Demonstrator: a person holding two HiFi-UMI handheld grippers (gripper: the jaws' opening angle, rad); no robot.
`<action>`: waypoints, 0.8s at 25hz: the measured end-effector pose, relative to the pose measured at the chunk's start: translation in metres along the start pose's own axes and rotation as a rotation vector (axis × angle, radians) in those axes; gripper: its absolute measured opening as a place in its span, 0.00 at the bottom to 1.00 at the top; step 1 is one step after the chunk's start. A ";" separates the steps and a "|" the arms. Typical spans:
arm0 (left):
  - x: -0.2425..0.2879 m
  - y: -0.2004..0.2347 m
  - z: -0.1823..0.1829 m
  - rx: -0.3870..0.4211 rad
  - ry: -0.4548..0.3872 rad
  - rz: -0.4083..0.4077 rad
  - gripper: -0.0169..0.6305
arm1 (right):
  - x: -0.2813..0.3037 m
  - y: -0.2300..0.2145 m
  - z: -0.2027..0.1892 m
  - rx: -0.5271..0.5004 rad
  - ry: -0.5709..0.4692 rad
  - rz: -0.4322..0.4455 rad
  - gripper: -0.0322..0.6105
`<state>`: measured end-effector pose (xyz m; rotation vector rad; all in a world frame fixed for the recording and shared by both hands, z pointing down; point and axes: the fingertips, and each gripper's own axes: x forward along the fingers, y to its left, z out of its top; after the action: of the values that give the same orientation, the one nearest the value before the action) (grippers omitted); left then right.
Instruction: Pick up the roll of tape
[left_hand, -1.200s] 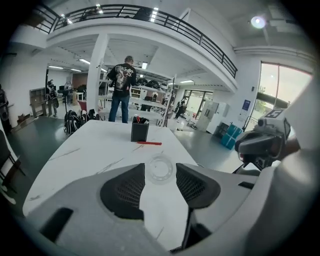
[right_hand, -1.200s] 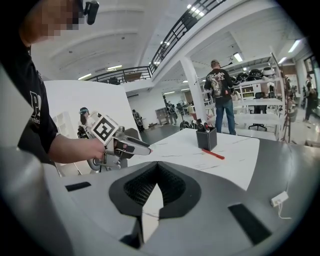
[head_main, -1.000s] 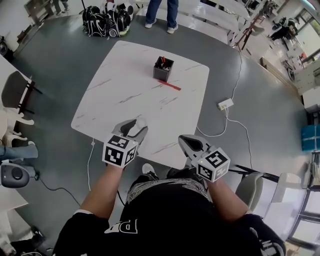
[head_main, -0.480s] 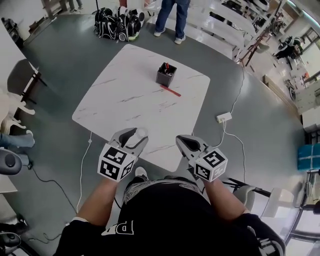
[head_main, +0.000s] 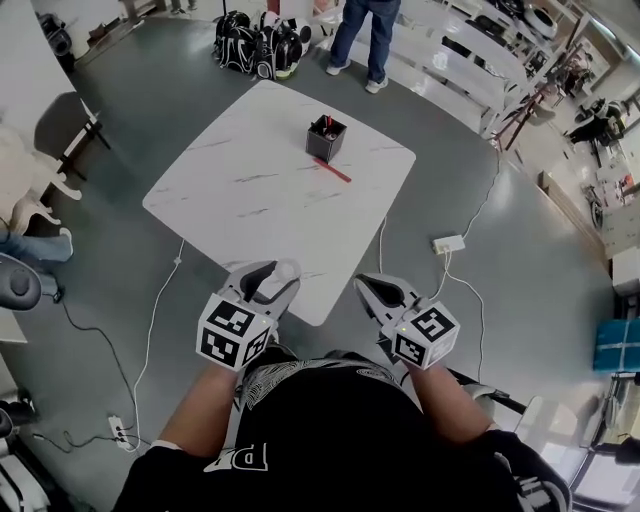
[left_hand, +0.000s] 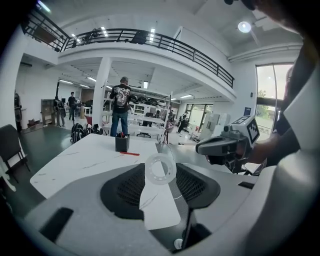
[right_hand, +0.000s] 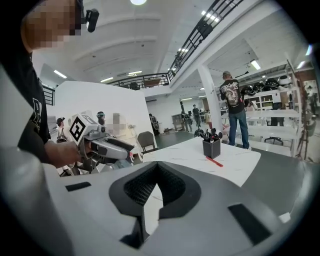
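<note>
Slip risk: tape roll (left_hand: 148, 172) held at tips only by left gripper (head_main: 276, 274) fingers, cld drop to worktop (head_main: 250, 190); right gripper (head_main: 368, 288) fingers clenched, empty.

The white marble-patterned square table (head_main: 240, 190) carries one upright obstacle: a black square pen holder (head_main: 325, 138) with pens sticking out of its top, set towards the far corner. A thin red stick (head_main: 335, 170) lies flat just on the near side of the holder, low enough to pass over. From the holder to the near corner, where the left gripper (head_main: 278, 272) and right gripper (head_main: 366, 284) hang on either side, the tabletop is open. Beyond the holder, a standing person (head_main: 365, 30) and black bags (head_main: 255, 45) take up the floor. To the holder's right, a white power strip (head_main: 447, 243) and its cables lie on the grey floor.
</note>
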<state>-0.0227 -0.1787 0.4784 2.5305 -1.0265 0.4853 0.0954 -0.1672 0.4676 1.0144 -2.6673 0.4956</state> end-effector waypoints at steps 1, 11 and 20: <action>-0.002 -0.010 -0.003 -0.003 0.003 0.006 0.34 | -0.007 0.002 -0.002 -0.002 -0.002 0.007 0.06; -0.012 -0.083 -0.011 -0.005 0.018 0.035 0.34 | -0.073 0.017 -0.014 -0.011 -0.036 0.045 0.06; -0.020 -0.123 -0.023 -0.002 0.032 0.071 0.34 | -0.103 0.025 -0.040 0.015 -0.061 0.073 0.06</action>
<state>0.0483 -0.0742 0.4645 2.4831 -1.1077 0.5430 0.1577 -0.0725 0.4632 0.9546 -2.7669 0.5080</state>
